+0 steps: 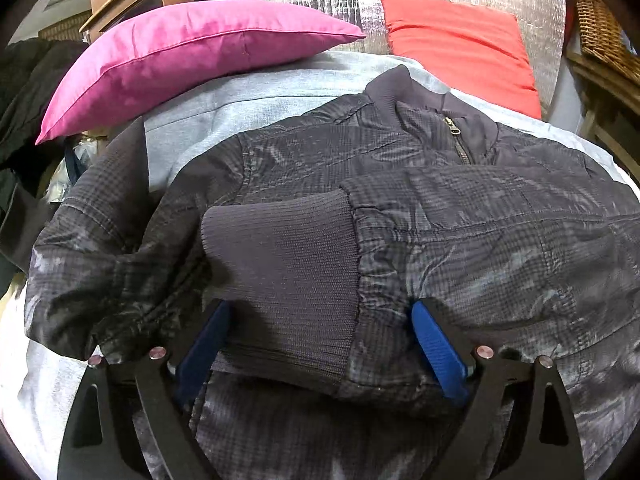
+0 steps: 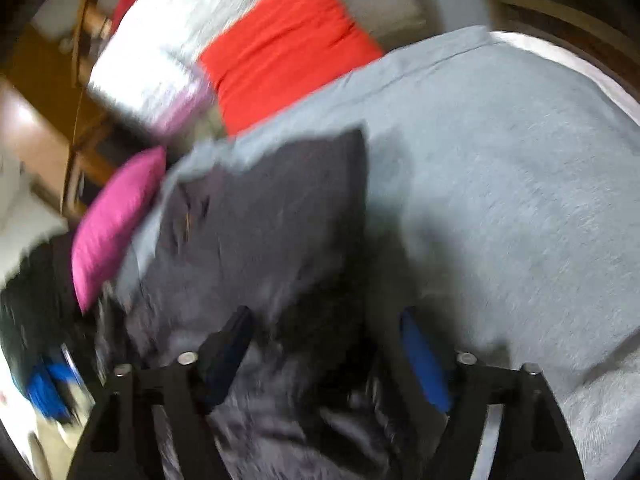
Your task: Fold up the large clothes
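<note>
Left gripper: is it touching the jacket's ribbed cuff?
Cannot tell. In the left wrist view the ribbed cuff fills the open left gripper, hiding both blue fingers' tips.

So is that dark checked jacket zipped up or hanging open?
Zipped up: on the dark checked jacket the brass zipper pull sits at the collar, teeth closed below until a folded sleeve covers them.

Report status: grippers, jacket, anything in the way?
Left gripper open around the cuff. Right gripper open over jacket, view blurred. Pink pillow beside collar.
</note>
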A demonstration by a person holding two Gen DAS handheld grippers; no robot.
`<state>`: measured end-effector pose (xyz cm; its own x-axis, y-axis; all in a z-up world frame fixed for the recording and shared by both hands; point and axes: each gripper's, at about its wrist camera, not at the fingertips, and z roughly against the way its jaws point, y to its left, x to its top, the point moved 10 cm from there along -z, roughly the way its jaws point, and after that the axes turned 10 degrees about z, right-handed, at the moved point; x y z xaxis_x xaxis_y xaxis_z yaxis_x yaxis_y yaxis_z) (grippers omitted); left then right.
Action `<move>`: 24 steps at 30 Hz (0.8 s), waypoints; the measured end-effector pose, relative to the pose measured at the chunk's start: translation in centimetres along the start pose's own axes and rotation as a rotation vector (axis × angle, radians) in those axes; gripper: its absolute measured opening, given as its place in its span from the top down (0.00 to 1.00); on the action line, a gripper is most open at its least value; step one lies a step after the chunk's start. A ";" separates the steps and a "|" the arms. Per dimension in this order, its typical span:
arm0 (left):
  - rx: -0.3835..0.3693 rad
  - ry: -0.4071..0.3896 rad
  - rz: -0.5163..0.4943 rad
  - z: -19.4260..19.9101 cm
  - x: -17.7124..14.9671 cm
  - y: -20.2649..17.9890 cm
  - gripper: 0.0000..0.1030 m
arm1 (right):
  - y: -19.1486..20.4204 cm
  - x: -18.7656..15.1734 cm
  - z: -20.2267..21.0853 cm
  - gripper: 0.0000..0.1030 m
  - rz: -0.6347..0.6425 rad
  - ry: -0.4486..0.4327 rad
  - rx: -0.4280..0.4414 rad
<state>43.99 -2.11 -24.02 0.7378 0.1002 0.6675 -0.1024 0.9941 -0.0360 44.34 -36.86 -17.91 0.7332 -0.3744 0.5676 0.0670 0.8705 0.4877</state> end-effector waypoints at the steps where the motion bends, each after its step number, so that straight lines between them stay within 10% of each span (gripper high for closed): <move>1: -0.002 -0.002 0.002 -0.1 0.0 0.0 0.10 | -0.4 0.9 -0.3 0.23 -0.041 -0.011 0.021; 5: -0.015 -0.007 0.011 0.4 -0.2 0.2 0.10 | -0.5 3.7 -3.8 0.24 -0.094 0.020 0.053; 7: -0.015 -0.009 0.010 0.4 -0.2 0.2 0.10 | 0.0 4.9 -5.4 0.87 -0.029 0.055 0.032; 10: -0.025 -0.010 0.007 0.3 -0.2 -0.1 0.09 | 2.0 6.3 -5.7 0.90 0.169 0.049 -0.084; 14: -0.024 -0.009 0.004 0.4 -0.2 -0.3 0.09 | 0.2 5.9 -7.5 0.86 0.222 0.056 -0.178; 18: -0.024 -0.009 0.005 0.4 -0.2 -0.4 0.09 | -1.5 5.6 -5.7 0.25 0.102 0.010 -0.196; 24: -0.022 -0.010 0.005 0.4 -0.2 -0.4 0.08 | 3.3 5.5 1.9 0.26 0.129 -0.159 -0.062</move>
<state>43.65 -2.52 -23.82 0.7310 0.1044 0.6744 -0.0912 0.9943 -0.0550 47.28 -36.65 -11.90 0.6228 -0.3002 0.7225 0.0250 0.9306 0.3652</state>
